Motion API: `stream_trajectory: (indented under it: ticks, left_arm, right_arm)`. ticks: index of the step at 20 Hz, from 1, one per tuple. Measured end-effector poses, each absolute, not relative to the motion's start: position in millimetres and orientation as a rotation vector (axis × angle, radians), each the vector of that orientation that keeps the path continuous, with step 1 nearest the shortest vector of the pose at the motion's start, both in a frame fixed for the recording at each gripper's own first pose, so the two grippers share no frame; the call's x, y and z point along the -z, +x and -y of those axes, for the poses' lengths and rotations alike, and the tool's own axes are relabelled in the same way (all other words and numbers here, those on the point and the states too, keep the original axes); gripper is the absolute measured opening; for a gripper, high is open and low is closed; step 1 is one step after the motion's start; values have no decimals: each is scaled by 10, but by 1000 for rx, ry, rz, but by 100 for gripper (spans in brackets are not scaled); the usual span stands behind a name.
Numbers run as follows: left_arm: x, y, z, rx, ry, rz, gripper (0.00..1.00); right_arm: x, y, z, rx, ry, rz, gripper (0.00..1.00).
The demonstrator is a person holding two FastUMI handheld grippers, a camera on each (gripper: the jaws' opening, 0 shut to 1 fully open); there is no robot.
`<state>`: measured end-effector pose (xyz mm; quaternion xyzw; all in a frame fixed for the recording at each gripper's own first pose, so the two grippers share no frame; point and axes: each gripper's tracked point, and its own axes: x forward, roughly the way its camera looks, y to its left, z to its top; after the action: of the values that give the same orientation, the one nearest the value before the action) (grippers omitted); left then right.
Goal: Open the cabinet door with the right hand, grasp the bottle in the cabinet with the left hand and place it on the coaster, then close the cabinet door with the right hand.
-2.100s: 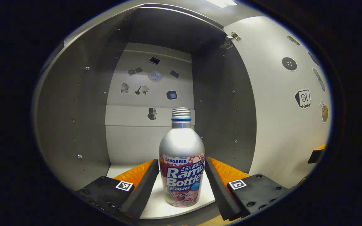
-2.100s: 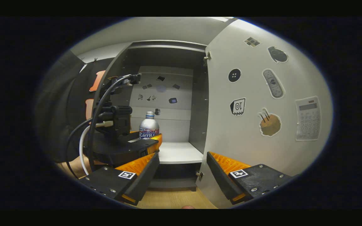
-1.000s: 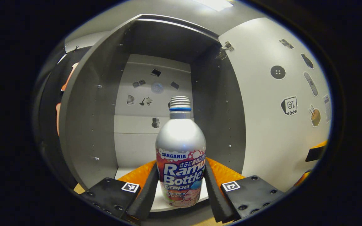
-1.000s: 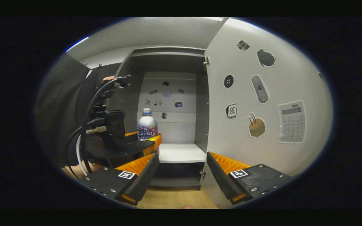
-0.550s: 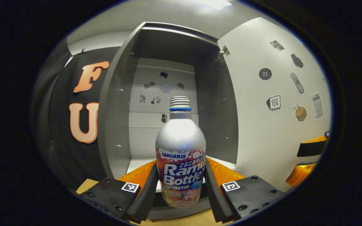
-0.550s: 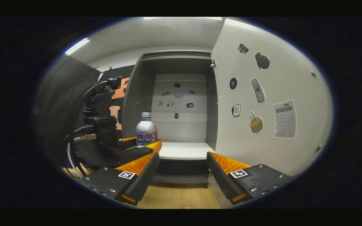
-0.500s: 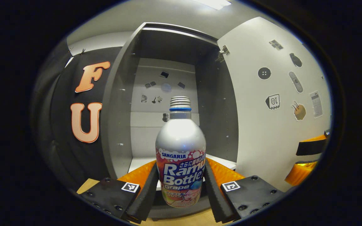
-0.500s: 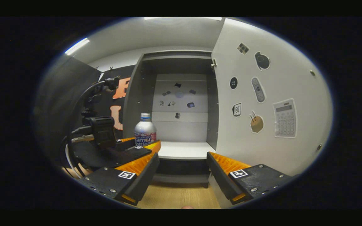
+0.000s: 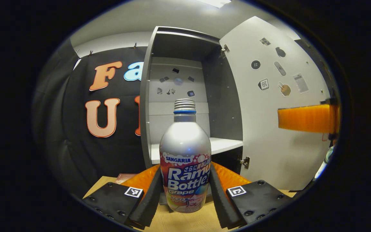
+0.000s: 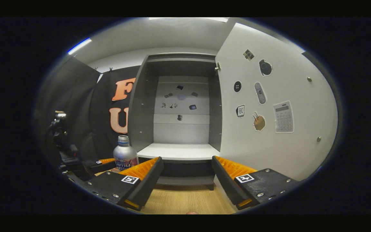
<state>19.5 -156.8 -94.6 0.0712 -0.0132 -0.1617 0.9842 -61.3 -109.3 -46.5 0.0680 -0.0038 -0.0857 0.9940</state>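
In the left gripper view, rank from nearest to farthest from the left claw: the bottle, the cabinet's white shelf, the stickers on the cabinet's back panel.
1. Silver metal bottle with printed label: between the left claw fingers.
2. White cabinet shelf: behind the bottle, slightly right.
3. Small dark stickers on the pale back panel: deepest, above the shelf.

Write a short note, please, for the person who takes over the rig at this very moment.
Left gripper: shut on the silver metal bottle, upright, outside the grey cabinet, above the wooden table.
Right gripper: open, holding nothing, facing the cabinet's bare white shelf.
White cabinet door: open.
Done: door opened, bottle taken out.
Left: place bottle on coaster; close door.
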Motion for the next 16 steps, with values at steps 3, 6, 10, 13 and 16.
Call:
stream_trajectory:
  ticks: [3, 6, 10, 13, 16]
  left_arm:
    - [1182, -44, 1459, 368, 157, 23, 81]
    - [1484, -270, 1351, 414, 152, 3, 81]
    - [2001, -447, 1114, 395, 158, -45, 81]
    - [2387, -540, 964, 364, 149, -99, 81]
    - [2641, -519, 902, 337, 123, -137, 81]
  right_arm:
    - [558, -688, 916, 213, 152, -22, 93]
    - [712, -824, 727, 245, 132, -82, 93]
    - [895, -1046, 566, 278, 59, -147, 94]
    - [967, -1151, 490, 298, 3, -144, 94]
    - [1042, -1147, 443, 287, -13, -147, 95]
